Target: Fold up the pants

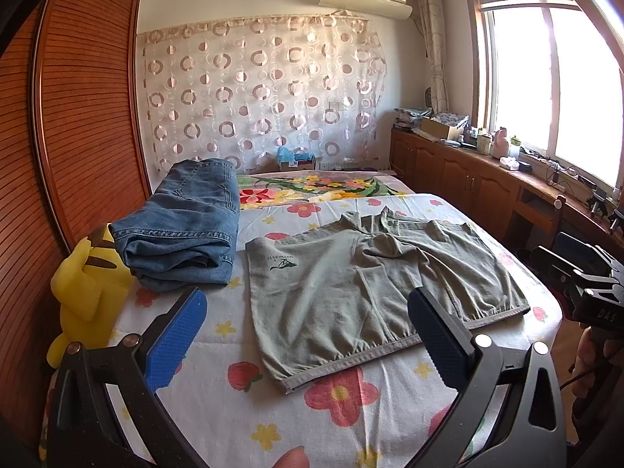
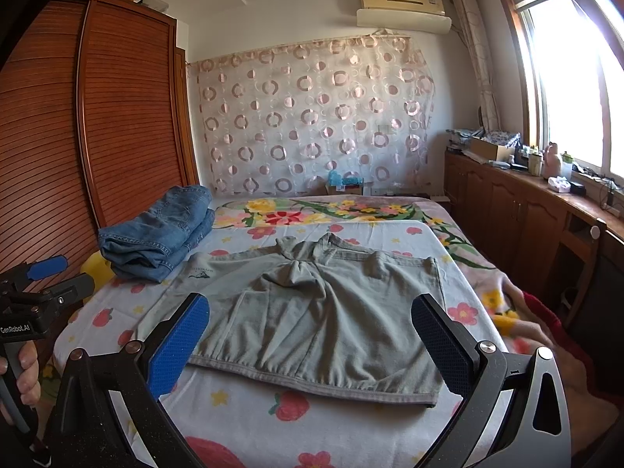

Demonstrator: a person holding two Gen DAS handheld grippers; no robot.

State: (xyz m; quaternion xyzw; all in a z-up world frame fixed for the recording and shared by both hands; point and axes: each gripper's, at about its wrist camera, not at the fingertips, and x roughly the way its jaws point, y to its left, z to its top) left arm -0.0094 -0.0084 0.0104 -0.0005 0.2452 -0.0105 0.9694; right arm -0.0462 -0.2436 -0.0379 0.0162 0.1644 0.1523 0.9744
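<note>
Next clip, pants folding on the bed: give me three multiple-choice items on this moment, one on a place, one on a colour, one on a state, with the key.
1. Where is the folded blue jeans pile relative to the grey-green shorts?
A. On top of them
B. Beside them, toward the wooden wardrobe
C. On the floor

2. What colour are the gripper pads?
A. Blue
B. Red
C. White

3. What state are the shorts in?
A. Folded in half
B. Held up by a gripper
C. Spread flat on the flowered bedspread

Key: 1 B, the jeans sit apart on the wardrobe side. 2 A, both wrist views show blue pads. 3 C, the left gripper and right gripper are open and hold nothing.
</note>
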